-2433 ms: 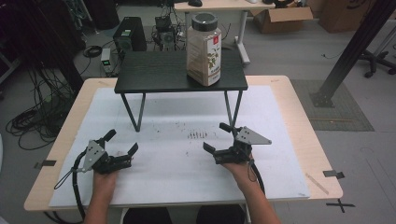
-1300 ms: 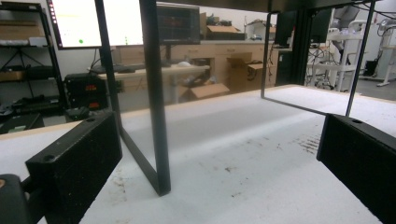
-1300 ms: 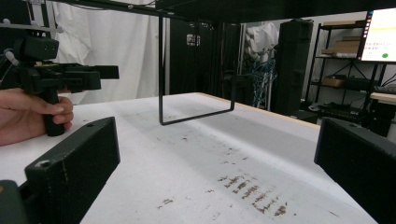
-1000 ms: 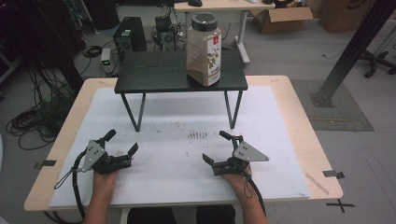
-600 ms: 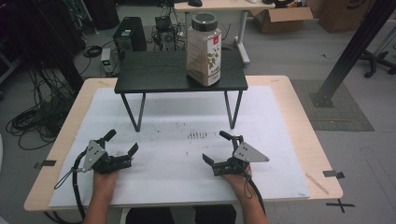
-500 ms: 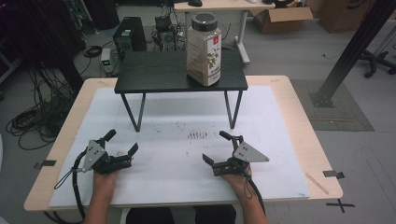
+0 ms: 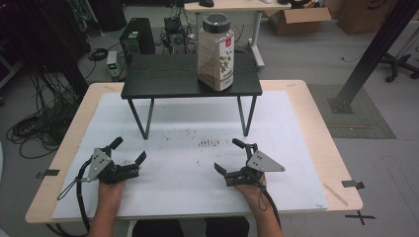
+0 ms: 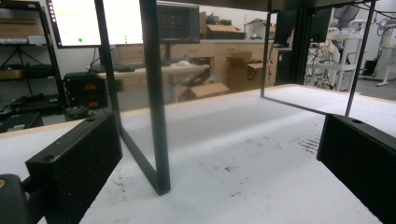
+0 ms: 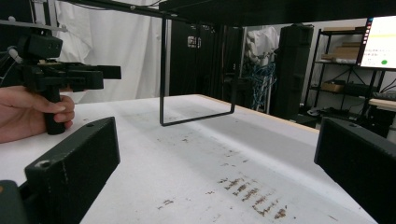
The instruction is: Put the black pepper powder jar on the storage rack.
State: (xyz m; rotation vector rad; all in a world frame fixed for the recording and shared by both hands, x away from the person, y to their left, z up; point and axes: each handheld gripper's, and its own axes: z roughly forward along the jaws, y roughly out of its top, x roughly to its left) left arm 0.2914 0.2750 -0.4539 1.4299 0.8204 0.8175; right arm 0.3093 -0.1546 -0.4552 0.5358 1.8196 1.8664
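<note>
Now | jar (image 7: 216,51) on stand (image 7: 168,76) | well beyond both open claws

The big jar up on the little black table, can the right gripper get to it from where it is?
Probably yes. The jar stands at the right end of the black stand, and nothing lies on the white mat between it and the right gripper, whose jaws are open and empty. It must lift and reach forward.

The jar's (image 7: 216,52) label print is too small to read; the person's forearms are cut off by the high view's bottom edge; the black stand's (image 8: 154,93) top runs past the left gripper view's upper edge.
</note>
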